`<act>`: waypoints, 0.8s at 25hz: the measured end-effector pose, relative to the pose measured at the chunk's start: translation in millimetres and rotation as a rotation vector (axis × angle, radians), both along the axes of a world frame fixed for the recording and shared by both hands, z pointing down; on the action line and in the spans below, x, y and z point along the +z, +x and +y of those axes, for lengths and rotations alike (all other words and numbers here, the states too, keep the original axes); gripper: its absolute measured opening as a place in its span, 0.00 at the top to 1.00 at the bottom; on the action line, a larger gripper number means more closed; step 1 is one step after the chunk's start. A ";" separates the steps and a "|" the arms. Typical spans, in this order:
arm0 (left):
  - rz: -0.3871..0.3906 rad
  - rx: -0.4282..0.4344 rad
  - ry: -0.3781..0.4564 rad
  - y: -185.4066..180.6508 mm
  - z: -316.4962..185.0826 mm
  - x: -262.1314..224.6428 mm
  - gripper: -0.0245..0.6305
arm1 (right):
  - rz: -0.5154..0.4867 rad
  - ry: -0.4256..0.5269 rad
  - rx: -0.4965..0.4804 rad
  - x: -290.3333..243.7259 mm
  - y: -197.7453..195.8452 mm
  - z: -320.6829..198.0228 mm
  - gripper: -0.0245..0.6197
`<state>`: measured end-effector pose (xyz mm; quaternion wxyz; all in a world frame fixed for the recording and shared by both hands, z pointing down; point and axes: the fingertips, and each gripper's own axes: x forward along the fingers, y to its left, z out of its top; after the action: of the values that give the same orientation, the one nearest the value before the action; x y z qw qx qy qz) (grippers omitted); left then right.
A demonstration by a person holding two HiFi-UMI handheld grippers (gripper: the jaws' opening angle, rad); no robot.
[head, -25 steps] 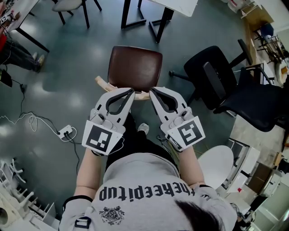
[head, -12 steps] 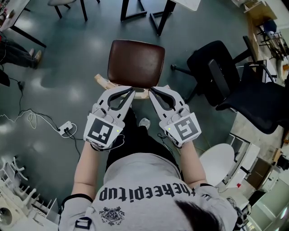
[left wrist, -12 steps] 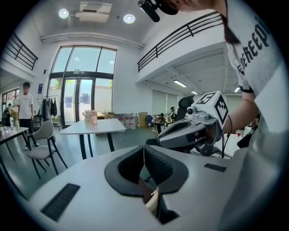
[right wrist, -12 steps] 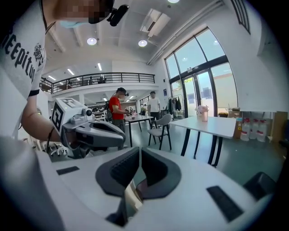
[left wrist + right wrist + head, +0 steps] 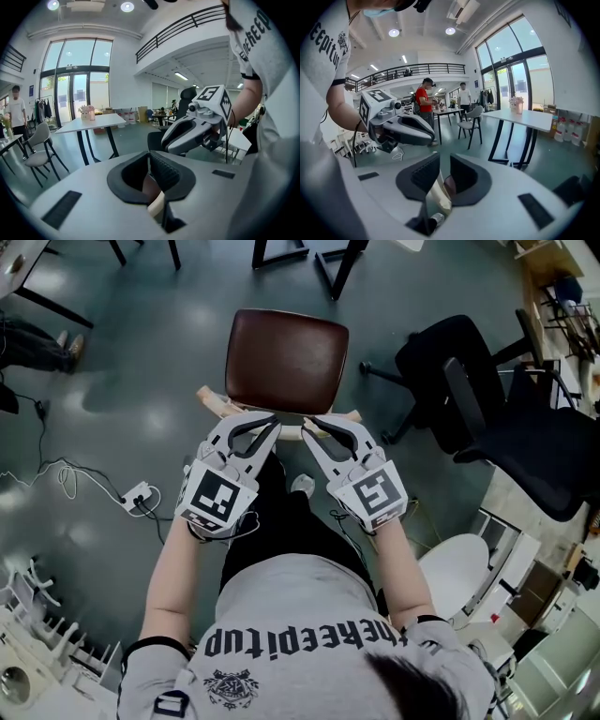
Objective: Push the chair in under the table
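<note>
Left gripper clenched on chair backrest; right gripper just opening around it; shirt: "…eepitup".

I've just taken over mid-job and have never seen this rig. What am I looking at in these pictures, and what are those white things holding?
No robot: a person holds a hand-held gripper in each hand. The head view looks down from the person's head; the other two cameras ride on the grippers, looking along their jaws. On the floor are a brown-seated chair, a black office chair and a power strip; table legs show at the top. The left hand-held gripper is shut on the chair's pale wooden backrest. On the right hand-held gripper the jaws have just been opening and stand apart, the backrest between them.
</note>
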<state>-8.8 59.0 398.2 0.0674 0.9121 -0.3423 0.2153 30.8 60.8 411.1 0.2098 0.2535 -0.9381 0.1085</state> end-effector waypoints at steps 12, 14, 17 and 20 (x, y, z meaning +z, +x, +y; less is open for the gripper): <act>-0.214 0.191 -0.086 0.0 11.9 69.1 0.74 | 0.184 -0.041 -0.129 59.1 -1.7 10.9 0.76; -0.270 0.228 -0.090 0.2 14.7 80.1 0.72 | 0.224 -0.041 -0.153 68.5 -0.6 13.5 0.74; -0.346 0.288 -0.105 1.9 19.3 96.0 0.69 | 0.288 -0.039 -0.192 82.2 2.1 17.6 0.72; -0.409 0.339 -0.118 1.0 22.0 110.8 0.68 | 0.343 -0.045 -0.223 94.4 2.6 20.6 0.70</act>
<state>-7.9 81.0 509.0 0.0129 0.8884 -0.1782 0.4228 33.4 81.4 505.5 0.3827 0.1579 -0.9082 0.0608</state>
